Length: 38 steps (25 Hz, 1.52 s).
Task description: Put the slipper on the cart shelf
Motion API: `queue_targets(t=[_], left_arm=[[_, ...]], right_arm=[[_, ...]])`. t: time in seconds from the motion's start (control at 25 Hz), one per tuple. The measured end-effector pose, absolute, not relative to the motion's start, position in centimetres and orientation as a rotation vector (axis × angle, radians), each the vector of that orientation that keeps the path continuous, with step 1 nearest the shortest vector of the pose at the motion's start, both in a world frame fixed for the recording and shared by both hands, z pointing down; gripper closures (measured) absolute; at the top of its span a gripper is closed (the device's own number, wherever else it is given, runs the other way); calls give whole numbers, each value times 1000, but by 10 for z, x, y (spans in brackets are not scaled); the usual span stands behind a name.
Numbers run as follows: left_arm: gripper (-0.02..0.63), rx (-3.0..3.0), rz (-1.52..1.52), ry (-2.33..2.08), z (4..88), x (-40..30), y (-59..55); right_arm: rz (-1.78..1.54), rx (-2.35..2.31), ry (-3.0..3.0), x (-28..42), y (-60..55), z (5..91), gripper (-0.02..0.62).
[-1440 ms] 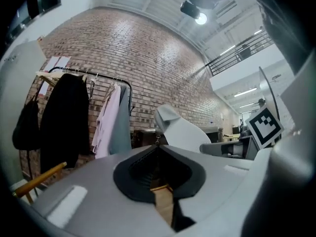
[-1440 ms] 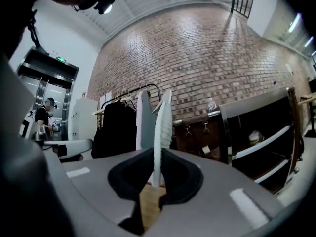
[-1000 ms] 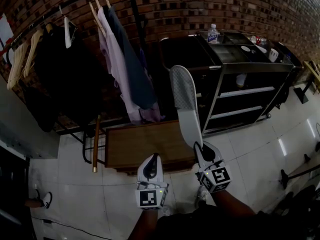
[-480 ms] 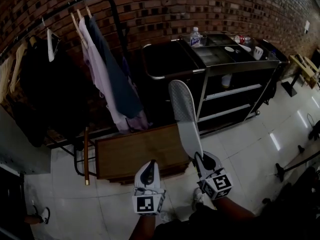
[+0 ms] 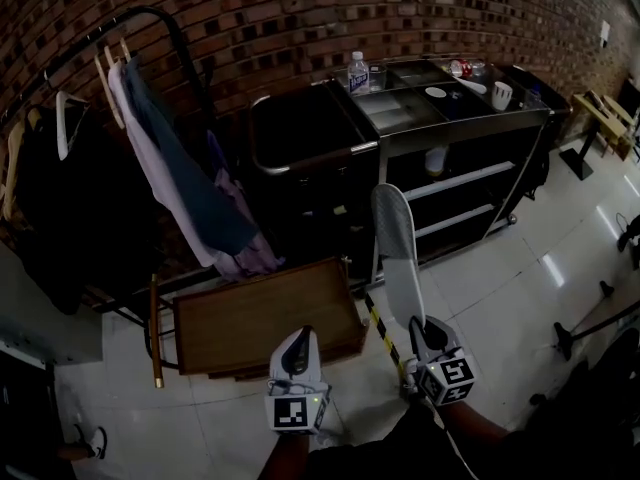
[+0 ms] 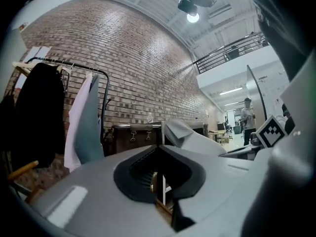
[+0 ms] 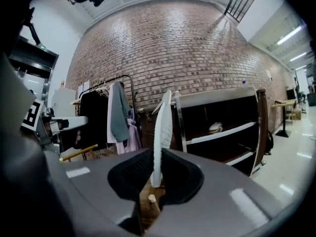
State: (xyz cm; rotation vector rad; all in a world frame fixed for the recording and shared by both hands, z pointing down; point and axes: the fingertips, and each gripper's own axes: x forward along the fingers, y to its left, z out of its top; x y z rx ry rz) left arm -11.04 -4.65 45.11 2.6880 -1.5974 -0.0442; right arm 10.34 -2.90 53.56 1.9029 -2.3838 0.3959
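Head view: my R gripper [image 5: 421, 326] pinches the slipper [image 5: 397, 253] by its near end, toe aimed at the far cart shelf [image 5: 470, 180], prob. for sliding in. L gripper [image 5: 303, 334] is pressed together, empty.

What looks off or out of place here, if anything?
Only the slipper: the right tool pinches it by one end, so it stands on edge, sticking up and forward, not yet on a shelf of the cart. Nothing looks spilled or damaged. The left tool is shut and empty.
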Motion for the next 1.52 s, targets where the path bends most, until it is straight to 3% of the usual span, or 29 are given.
queue_targets(t=[0.6,1.04,1.52], left_arm=[[583,2577,-18,-1757,450,55,-168],[583,2476,28,-1913,445,81,-215],[583,2433,54,-1977,456,56,-231]], right_arm=[[601,1686,-2354,261,-160,600,557],[826,1582,-2435,271,-277,608,555],[1139,1568,-2385,257,-360,635,555]])
